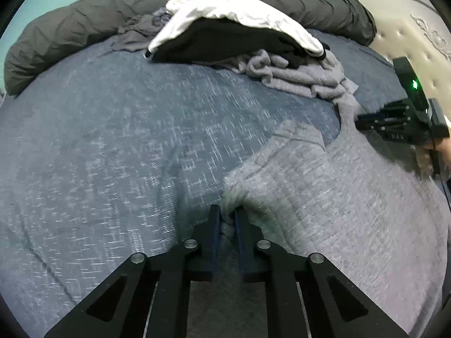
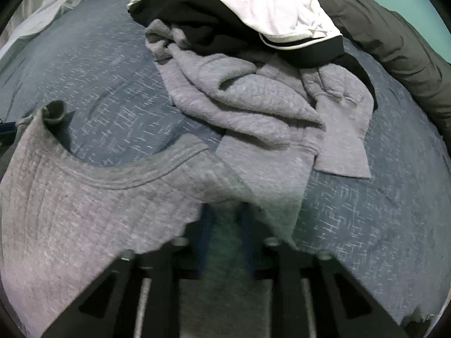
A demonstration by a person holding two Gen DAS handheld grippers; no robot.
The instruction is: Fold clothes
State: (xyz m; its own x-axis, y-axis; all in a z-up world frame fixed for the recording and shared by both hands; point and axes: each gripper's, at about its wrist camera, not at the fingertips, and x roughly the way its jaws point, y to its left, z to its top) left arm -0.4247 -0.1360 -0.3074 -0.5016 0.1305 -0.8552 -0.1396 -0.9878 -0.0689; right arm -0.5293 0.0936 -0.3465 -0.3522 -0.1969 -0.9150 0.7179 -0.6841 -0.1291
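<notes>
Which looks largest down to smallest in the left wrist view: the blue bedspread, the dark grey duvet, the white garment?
1. Blue bedspread, filling most of the view.
2. Dark grey duvet, rolled along the far edge.
3. White garment, on the clothes pile.
The duvet lies farther away, so its true size is unsure.

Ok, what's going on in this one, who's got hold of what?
A person is working on a bed with a handheld tool in each hand. The left tool is pinched shut on the edge of a grey quilted sweatshirt near its collar. The right tool is closed on the same sweatshirt at the other side of the neckline. The garment lies on the blue bedspread, not yet folded. A pile of other clothes waits behind it.
</notes>
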